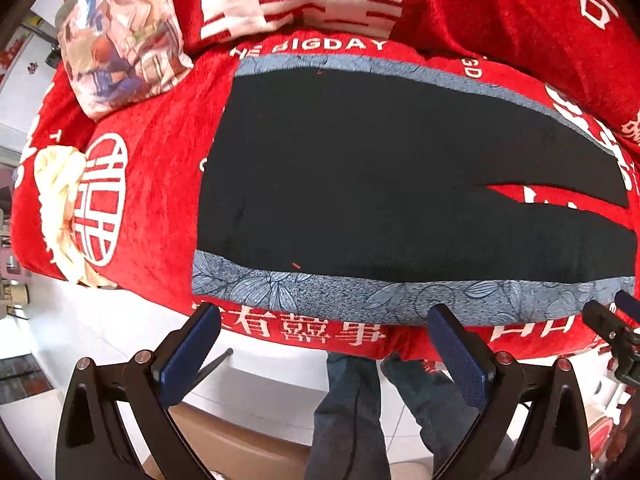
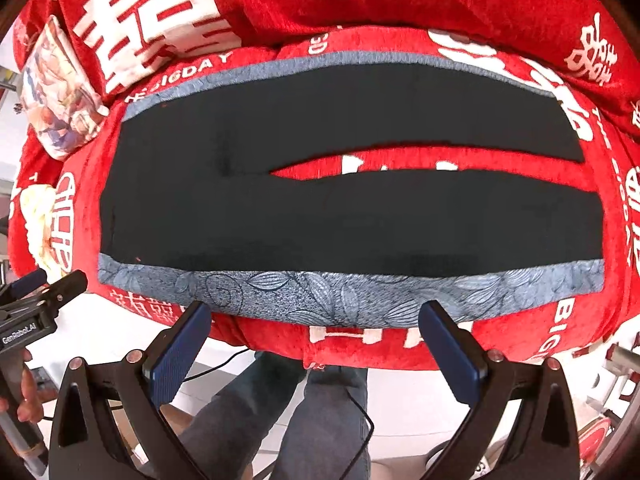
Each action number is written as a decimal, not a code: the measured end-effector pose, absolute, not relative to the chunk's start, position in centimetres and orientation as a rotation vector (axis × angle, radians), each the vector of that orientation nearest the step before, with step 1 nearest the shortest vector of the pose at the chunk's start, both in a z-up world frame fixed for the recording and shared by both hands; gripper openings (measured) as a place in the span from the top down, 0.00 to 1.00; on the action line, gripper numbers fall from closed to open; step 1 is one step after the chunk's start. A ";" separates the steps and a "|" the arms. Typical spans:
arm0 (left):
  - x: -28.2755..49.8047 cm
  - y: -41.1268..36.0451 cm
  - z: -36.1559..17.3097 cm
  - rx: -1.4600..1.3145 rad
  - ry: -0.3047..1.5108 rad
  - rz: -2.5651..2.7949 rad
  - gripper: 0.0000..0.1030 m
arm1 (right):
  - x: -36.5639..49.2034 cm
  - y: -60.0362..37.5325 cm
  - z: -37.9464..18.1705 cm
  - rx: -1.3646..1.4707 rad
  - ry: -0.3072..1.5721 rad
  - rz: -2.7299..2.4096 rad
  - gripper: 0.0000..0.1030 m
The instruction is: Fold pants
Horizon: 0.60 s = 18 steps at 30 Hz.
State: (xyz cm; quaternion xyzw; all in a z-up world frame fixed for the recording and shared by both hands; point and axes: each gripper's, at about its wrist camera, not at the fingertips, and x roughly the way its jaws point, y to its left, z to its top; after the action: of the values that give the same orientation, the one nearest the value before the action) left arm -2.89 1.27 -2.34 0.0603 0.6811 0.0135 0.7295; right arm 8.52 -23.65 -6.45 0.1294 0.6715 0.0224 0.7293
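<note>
Currently, the black pants with blue floral side stripes (image 2: 352,216) lie flat on the red printed sofa cover (image 2: 400,0), waistband at nine o'clock. Your left gripper (image 1: 324,344) and right gripper (image 2: 316,340) hover spread, empty; pinch the near stripe evenly.

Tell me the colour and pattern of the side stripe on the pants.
The side stripe is blue-grey with a leaf print; clearest in the right wrist view.
</note>
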 end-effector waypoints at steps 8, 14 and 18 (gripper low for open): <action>-2.4 3.4 -6.2 0.155 1.510 0.014 0.00 | 8.3 -21.3 -9.0 0.292 1.505 0.040 0.00; -2.1 4.5 -8.5 0.154 1.502 -0.005 0.00 | 9.0 -19.6 -11.6 0.303 1.518 0.020 0.00; -1.8 5.3 -10.3 0.130 1.510 -0.004 0.00 | 9.5 -18.6 -12.9 0.310 1.510 0.020 0.00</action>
State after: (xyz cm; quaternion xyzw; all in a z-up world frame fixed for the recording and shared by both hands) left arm -1.77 5.33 -10.26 0.0592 0.6849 -0.0016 0.7262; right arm 9.47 -18.65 -12.92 0.1403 0.6825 0.0090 0.7172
